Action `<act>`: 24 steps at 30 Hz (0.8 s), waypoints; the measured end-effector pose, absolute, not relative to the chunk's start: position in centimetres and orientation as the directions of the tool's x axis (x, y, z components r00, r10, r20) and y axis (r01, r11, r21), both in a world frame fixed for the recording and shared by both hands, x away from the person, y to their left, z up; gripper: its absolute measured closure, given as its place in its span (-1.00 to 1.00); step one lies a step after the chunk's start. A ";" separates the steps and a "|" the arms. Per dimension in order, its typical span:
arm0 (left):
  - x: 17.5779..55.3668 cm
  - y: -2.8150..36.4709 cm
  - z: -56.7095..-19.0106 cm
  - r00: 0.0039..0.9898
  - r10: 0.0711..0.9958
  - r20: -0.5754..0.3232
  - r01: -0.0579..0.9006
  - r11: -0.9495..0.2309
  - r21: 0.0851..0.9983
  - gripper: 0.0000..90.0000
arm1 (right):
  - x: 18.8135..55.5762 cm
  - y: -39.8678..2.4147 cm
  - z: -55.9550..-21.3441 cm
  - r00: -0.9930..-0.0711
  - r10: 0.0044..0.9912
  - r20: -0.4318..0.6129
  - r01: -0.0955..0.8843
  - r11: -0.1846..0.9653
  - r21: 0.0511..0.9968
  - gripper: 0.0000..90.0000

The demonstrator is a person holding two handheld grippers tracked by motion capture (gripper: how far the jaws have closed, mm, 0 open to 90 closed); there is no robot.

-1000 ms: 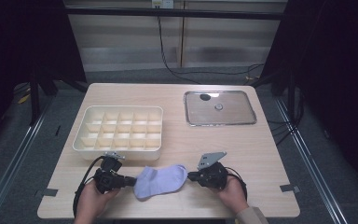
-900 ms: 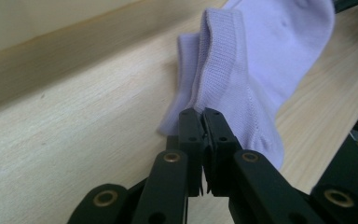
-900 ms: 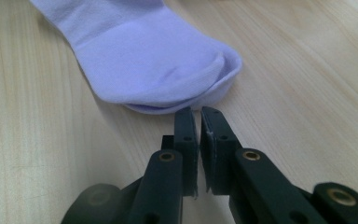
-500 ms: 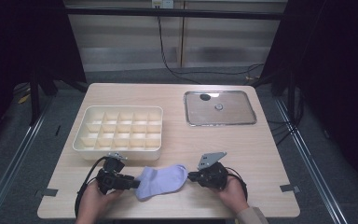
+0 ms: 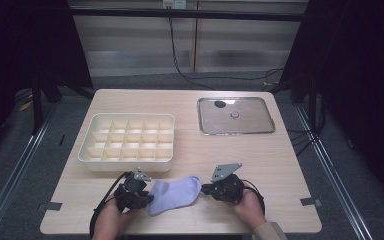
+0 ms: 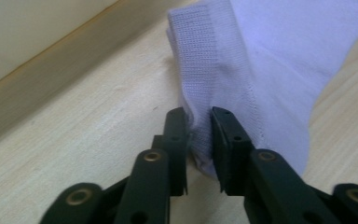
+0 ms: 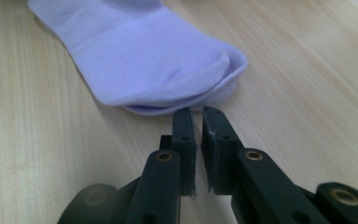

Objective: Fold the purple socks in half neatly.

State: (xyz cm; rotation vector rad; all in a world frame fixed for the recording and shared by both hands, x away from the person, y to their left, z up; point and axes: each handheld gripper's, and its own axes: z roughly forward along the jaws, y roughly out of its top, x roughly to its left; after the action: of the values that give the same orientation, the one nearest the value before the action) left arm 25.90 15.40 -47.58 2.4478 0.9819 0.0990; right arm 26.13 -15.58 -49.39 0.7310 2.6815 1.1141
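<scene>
A pale lilac sock (image 5: pixel 172 195) lies flat on the wooden table near its front edge. My left gripper (image 5: pixel 149 198) is at the sock's left end. In the left gripper view the ribbed cuff of the sock (image 6: pixel 261 70) runs down between the jaws of the left gripper (image 6: pixel 200 122), which have just been closing and now pinch its edge. My right gripper (image 5: pixel 203 189) is at the sock's right end. In the right gripper view the jaws of the right gripper (image 7: pixel 196 114) stand almost together, with nothing between them. Their tips reach the folded end of the sock (image 7: pixel 144 60).
A cream tray with several compartments (image 5: pixel 87 150) stands behind the left hand. Farther back on the right lies a metal tray (image 5: pixel 235 132) holding a dark spot (image 5: pixel 220 104) and a small round piece (image 5: pixel 234 114). The table's front edge runs just below both hands.
My left gripper has shifted a little at the sock's left end, and that end of the sock lies slightly differently. The right gripper has kept still.
</scene>
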 end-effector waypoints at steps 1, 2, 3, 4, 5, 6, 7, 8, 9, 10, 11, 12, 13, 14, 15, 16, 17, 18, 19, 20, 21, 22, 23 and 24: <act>25.9 15.4 -47.6 0.737 0.666 -0.117 0.630 -0.614 0.475 0.75 | 26.1 -15.7 -49.4 -0.869 0.492 0.050 0.382 0.603 0.701 0.86; 25.9 15.4 -47.5 0.744 0.658 -0.114 0.626 -0.627 0.465 0.78 | 26.2 -15.7 -49.3 -0.868 0.494 0.045 0.380 0.604 0.701 0.86; 25.9 15.4 -47.5 0.744 0.658 -0.114 0.626 -0.627 0.465 0.80 | 26.2 -15.8 -49.3 -0.868 0.495 0.043 0.380 0.604 0.701 0.86; 26.1 15.4 -47.5 0.741 0.660 -0.125 0.632 -0.621 0.463 0.81 | 26.2 -15.8 -49.3 -0.866 0.498 0.048 0.384 0.600 0.702 0.86; 26.2 15.5 -47.6 0.736 0.662 -0.143 0.640 -0.613 0.463 0.82 | 26.2 -15.8 -49.3 -0.865 0.500 0.051 0.386 0.597 0.703 0.86; 26.2 15.5 -47.6 0.736 0.662 -0.143 0.640 -0.613 0.463 0.82 | 26.2 -15.9 -49.2 -0.864 0.501 0.047 0.384 0.597 0.704 0.86; 26.5 15.9 -47.6 0.722 0.664 -0.196 0.666 -0.590 0.457 0.82 | 26.2 -15.9 -49.2 -0.865 0.501 0.042 0.379 0.596 0.708 0.86; 26.7 16.1 -47.7 0.719 0.658 -0.222 0.674 -0.583 0.454 0.82 | 26.2 -15.9 -49.1 -0.863 0.503 0.043 0.382 0.594 0.708 0.86; 26.7 16.1 -47.7 0.719 0.658 -0.222 0.674 -0.583 0.454 0.82 | 26.3 -16.0 -49.1 -0.865 0.500 0.046 0.380 0.591 0.712 0.86; 27.0 16.5 -47.8 0.703 0.649 -0.291 0.699 -0.553 0.453 0.82 | 26.3 -16.1 -49.1 -0.861 0.507 0.042 0.380 0.585 0.716 0.87; 27.1 16.6 -47.8 0.706 0.637 -0.308 0.698 -0.556 0.452 0.82 | 26.4 -16.2 -49.1 -0.861 0.506 0.046 0.383 0.587 0.713 0.90; 27.2 16.7 -47.6 0.703 0.633 -0.323 0.702 -0.548 0.455 0.82 | 26.4 -16.3 -49.1 -0.859 0.509 0.050 0.387 0.582 0.715 0.93; 27.3 16.8 -47.4 0.707 0.626 -0.329 0.699 -0.547 0.461 0.82 | 26.4 -16.3 -49.0 -0.859 0.510 0.053 0.390 0.582 0.714 0.95; 27.3 16.8 -47.4 0.707 0.626 -0.329 0.699 -0.547 0.461 0.82 | 26.5 -16.4 -49.0 -0.860 0.508 0.049 0.384 0.580 0.719 0.97; 27.6 17.3 -46.9 0.702 0.617 -0.355 0.704 -0.528 0.475 0.82 | 26.5 -16.5 -48.9 -0.857 0.512 0.054 0.389 0.574 0.720 0.99; 27.6 17.4 -46.6 0.697 0.621 -0.358 0.709 -0.519 0.478 0.82 | 26.6 -16.5 -48.8 -0.857 0.513 0.057 0.388 0.568 0.726 1.00; 27.6 17.6 -46.4 0.693 0.624 -0.362 0.712 -0.510 0.483 0.82 | 26.6 -16.5 -48.8 -0.852 0.520 0.061 0.395 0.561 0.728 1.00; 27.6 17.7 -46.3 0.685 0.626 -0.373 0.719 -0.499 0.484 0.82 | 26.7 -16.6 -48.8 -0.854 0.518 0.059 0.389 0.558 0.733 1.00; 27.7 17.9 -46.1 0.689 0.617 -0.380 0.717 -0.504 0.482 0.82 | 26.7 -16.5 -48.7 -0.852 0.520 0.060 0.391 0.557 0.733 1.00; 27.8 18.0 -46.0 0.689 0.616 -0.382 0.717 -0.500 0.487 0.82 | 26.8 -16.5 -48.7 -0.852 0.521 0.059 0.393 0.559 0.730 1.00; 27.8 18.0 -45.9 0.689 0.614 -0.385 0.717 -0.499 0.488 0.82 | 26.9 -16.4 -48.7 -0.846 0.530 0.056 0.396 0.555 0.732 1.00; 27.8 18.0 -45.8 0.689 0.610 -0.392 0.718 -0.500 0.485 0.82 | 26.9 -16.3 -48.7 -0.842 0.536 0.064 0.406 0.550 0.730 1.00; 27.9 18.0 -45.7 0.693 0.606 -0.391 0.715 -0.504 0.485 0.82 | 27.0 -16.2 -48.8 -0.838 0.542 0.064 0.411 0.548 0.728 1.00; 27.9 18.0 -45.7 0.693 0.606 -0.391 0.715 -0.504 0.485 0.82 | 27.0 -16.2 -48.8 -0.838 0.542 0.064 0.411 0.548 0.728 1.00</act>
State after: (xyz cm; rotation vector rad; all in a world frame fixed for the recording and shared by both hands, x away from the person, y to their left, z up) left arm 27.87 18.02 -45.72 2.2696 1.0064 -0.2242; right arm 26.96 -16.20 -48.78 0.8118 2.6130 1.1623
